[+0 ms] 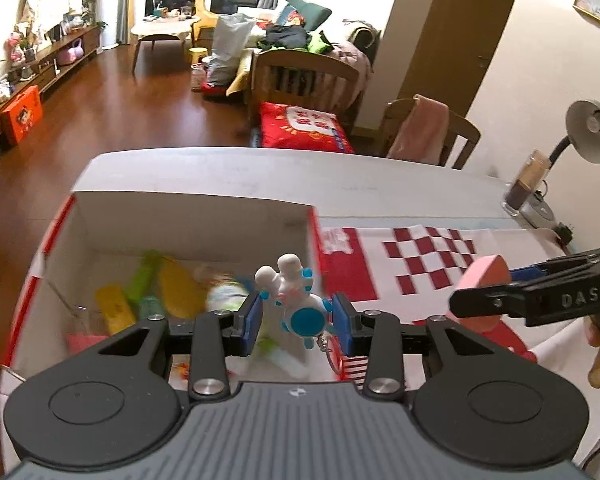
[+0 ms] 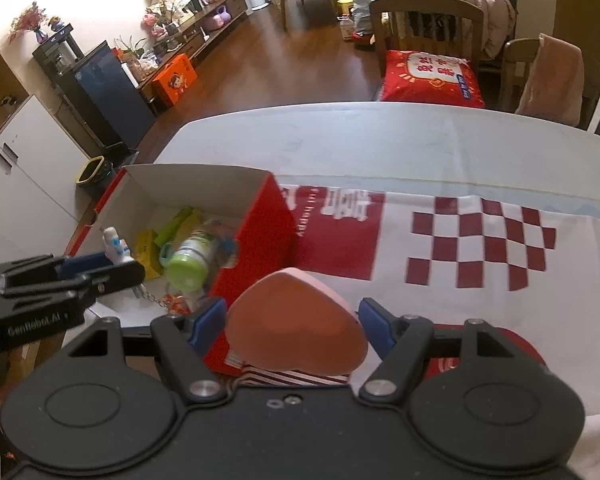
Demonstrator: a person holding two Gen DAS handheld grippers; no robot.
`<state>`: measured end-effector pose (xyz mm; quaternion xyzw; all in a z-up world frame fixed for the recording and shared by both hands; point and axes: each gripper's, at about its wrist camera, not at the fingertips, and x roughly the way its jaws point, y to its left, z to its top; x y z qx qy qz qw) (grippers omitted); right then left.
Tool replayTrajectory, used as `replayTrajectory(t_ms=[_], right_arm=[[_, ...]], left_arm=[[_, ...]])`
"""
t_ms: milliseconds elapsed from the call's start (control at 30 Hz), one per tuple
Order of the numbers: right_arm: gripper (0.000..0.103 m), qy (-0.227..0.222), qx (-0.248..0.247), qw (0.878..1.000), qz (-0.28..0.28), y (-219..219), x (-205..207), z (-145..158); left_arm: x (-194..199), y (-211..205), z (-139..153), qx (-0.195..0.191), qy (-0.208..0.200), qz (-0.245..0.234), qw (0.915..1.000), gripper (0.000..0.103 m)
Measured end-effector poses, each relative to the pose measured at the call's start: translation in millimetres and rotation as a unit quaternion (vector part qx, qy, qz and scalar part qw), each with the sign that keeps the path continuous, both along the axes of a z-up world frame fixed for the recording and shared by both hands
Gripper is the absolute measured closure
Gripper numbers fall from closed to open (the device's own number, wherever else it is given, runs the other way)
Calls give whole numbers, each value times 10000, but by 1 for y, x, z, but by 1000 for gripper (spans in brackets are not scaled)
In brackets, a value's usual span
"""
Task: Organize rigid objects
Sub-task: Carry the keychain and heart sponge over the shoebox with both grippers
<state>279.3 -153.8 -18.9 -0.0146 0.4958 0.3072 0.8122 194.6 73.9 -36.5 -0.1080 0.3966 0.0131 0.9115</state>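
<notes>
My left gripper [image 1: 298,318] is shut on a white and blue astronaut keychain [image 1: 296,300] and holds it over the open red cardboard box [image 1: 196,216]; the keychain's chain hangs below. The box holds a green-capped bottle [image 2: 194,256], yellow and green packets [image 1: 172,292] and other small items. My right gripper [image 2: 292,328] is shut on a pink heart-shaped box [image 2: 296,328], just right of the red box's near corner. In the left wrist view the right gripper [image 1: 480,296] with the heart [image 1: 486,276] shows at the right. The left gripper [image 2: 112,264] shows in the right wrist view.
The box [image 2: 260,240] stands on a white table [image 2: 380,140] with a red and white checked cloth [image 2: 480,240]. A desk lamp [image 1: 588,132] and a dark glass [image 1: 520,192] stand at the table's far right. Wooden chairs [image 1: 308,76] stand behind the table.
</notes>
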Motion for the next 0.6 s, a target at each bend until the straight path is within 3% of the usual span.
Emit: replayTrajectory(t_ms=[333, 600], right_arm=[[30, -79, -69, 9998, 145, 57, -13, 1], [30, -119, -242, 9991, 338, 106, -16, -9]], left_arm=[[-8, 69, -2, 164, 59, 72, 9998, 66], [3, 112, -21, 358, 393, 57, 9986, 66]])
